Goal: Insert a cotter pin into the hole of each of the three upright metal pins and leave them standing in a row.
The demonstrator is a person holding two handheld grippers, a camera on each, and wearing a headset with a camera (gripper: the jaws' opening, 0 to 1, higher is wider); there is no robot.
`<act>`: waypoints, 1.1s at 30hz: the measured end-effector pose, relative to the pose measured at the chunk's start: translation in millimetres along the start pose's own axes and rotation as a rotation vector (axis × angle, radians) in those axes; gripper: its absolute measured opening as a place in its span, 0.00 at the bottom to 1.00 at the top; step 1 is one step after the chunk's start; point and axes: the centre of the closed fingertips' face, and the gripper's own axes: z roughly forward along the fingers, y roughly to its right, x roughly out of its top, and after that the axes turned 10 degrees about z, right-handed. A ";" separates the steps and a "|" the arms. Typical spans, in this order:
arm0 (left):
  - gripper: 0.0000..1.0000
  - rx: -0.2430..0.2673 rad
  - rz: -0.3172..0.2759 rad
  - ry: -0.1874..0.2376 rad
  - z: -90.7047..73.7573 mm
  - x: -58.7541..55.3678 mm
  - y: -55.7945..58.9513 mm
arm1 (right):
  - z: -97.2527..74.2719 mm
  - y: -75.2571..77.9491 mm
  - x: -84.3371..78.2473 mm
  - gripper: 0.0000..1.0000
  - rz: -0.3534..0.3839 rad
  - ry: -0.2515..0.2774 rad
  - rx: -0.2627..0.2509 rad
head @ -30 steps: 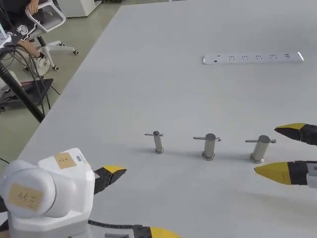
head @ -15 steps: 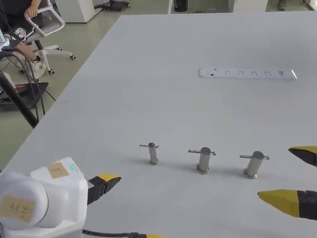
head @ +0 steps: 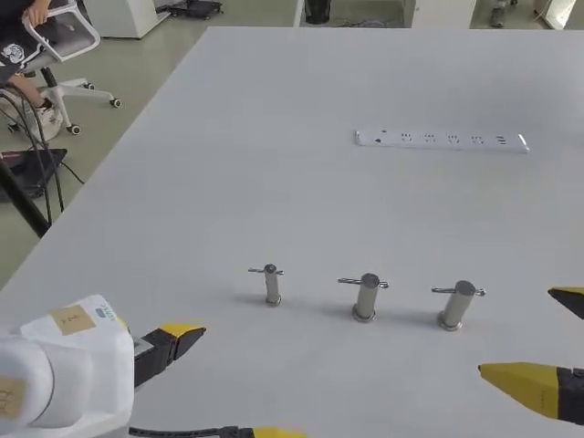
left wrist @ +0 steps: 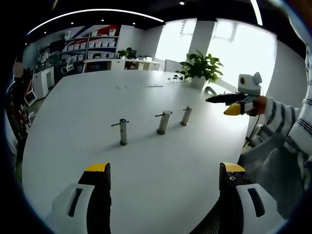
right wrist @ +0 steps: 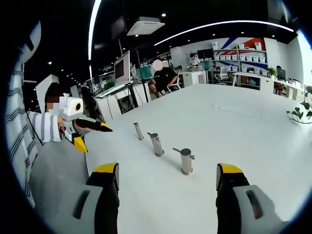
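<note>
Silver metal pins stand upright in a row on the white worktop (head: 274, 164), closer to its near edge than its far one. They are the left pin (head: 271, 286), the middle pin (head: 366, 299) and the right pin (head: 453, 308), each apart from the next. The left pin is slimmer than the other two. A cotter pin sits crosswise through the top of each: the first cotter pin (head: 264, 271), the second cotter pin (head: 361, 283) and the third cotter pin (head: 457, 292).

The left gripper (head: 235, 381) hangs over the near edge, left of the row. Its yellow-tipped fingers (head: 187, 332) are spread wide apart with nothing between them. The right gripper (head: 517, 330) is just past the right pin, toward the worktop's right side, and touches nothing. Its fingers are also spread and empty.

In the left gripper view the row runs away between that gripper's own fingers. There the right gripper is beyond the row's far end, on an arm in a striped sleeve (left wrist: 287, 122).

A white power strip (head: 442, 140) lies flat well beyond the row, toward the far edge. An office chair (head: 64, 36) stands on the floor off the left edge.
</note>
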 end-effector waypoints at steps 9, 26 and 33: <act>0.90 0.037 -0.003 -0.005 -4.8 -4.4 -13.6 | -10.2 4.9 -8.7 0.81 0.031 -0.009 -0.050; 0.91 0.119 -0.074 0.047 -23.5 -5.6 -40.3 | -14.5 -10.7 -19.2 0.86 0.076 -0.014 -0.100; 0.91 0.112 -0.088 0.051 -26.0 -5.4 -36.7 | -13.1 -17.6 -24.3 0.91 0.085 -0.020 -0.111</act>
